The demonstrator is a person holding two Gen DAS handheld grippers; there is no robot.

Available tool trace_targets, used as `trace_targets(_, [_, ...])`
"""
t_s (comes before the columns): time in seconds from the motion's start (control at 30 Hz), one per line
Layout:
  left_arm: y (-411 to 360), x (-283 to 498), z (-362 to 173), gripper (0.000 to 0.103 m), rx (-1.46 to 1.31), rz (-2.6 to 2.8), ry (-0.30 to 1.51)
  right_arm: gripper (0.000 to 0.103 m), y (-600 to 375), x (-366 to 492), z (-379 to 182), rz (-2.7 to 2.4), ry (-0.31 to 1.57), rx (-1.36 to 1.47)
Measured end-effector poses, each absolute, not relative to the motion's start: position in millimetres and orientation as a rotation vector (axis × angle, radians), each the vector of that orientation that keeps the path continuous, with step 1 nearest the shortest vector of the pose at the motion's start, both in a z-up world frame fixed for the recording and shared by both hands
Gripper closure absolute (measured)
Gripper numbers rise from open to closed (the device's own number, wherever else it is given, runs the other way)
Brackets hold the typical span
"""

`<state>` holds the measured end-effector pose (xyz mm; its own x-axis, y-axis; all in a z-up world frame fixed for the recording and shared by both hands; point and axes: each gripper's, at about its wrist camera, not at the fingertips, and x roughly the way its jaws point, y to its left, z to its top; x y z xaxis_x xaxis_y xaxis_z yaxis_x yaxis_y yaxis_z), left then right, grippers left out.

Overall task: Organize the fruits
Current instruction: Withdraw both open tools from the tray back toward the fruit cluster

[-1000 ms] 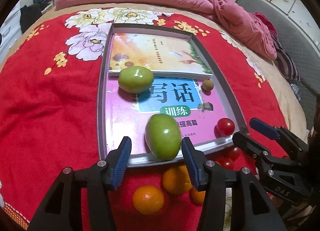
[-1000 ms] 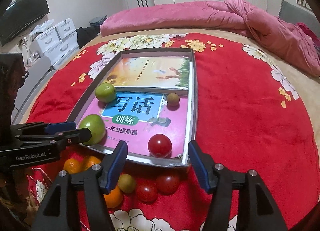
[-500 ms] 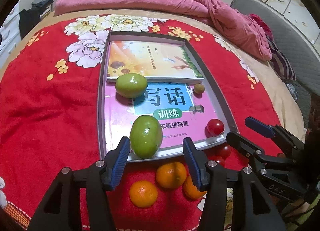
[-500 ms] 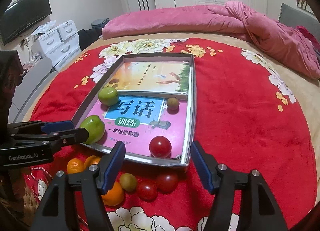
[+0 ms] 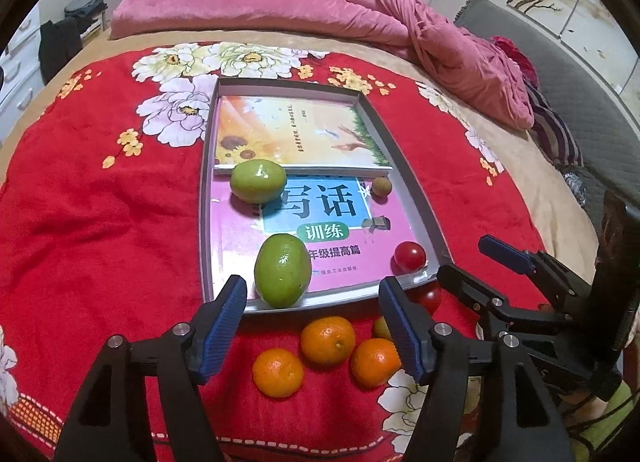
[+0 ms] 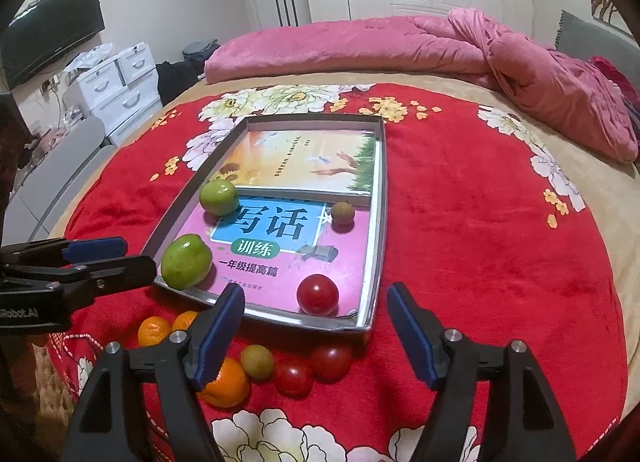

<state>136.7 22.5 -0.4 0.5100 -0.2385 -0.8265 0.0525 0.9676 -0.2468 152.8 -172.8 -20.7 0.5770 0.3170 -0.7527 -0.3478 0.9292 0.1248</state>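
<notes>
A metal tray (image 5: 416,198) (image 6: 380,222) lined with two books lies on the red blanket. In it are two green fruits, one near the front edge (image 5: 283,270) (image 6: 186,261) and one further back (image 5: 259,180) (image 6: 218,197), a small brown fruit (image 5: 380,186) (image 6: 343,213) and a red tomato (image 5: 409,256) (image 6: 317,295). In front of the tray lie three oranges (image 5: 328,340) (image 6: 224,382), a small green-brown fruit (image 6: 257,361) and two tomatoes (image 6: 292,378). My left gripper (image 5: 312,322) is open and empty above the oranges. My right gripper (image 6: 316,330) is open and empty above the tomatoes.
A pink quilt (image 5: 320,10) (image 6: 400,46) lies bunched along the far and right side of the bed. White drawers (image 6: 116,90) and a TV (image 6: 52,34) stand to the left of the bed.
Both grippers have drawn back and up from the tray, still open. The front green fruit, once between my left fingers, now lies beyond them. The oranges have come into fuller view.
</notes>
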Motion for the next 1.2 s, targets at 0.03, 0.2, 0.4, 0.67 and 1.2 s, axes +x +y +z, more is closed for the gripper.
trace_targets(0.03, [23.3, 135.8, 1.2, 0.031, -0.201, -0.173, 1.020, 0.029, -173.8, 152.5, -20.0, 0.388, 0.872, -0.036])
trace_targets(0.2, [23.0, 130.4, 7.8, 0.027, -0.200, -0.188, 1.004, 0.028, -178.0, 150.4, -15.7, 0.394, 0.858, -0.016])
trace_targets(0.4, [23.7, 124.0, 21.7, 0.025, -0.214, -0.205, 0.975, 0.022, -183.8, 146.8, -5.1, 0.396, 0.822, 0.007])
trace_targets(0.67, [34.2, 117.4, 39.8, 0.024, -0.243, -0.204, 0.937, 0.014, -198.2, 142.4, 16.7, 0.387, 0.755, 0.054])
trace_targets(1.2, [49.7, 107.4, 48.5, 0.024, -0.253, -0.186, 0.923, 0.011, -211.3, 133.1, 31.3, 0.377, 0.722, 0.081])
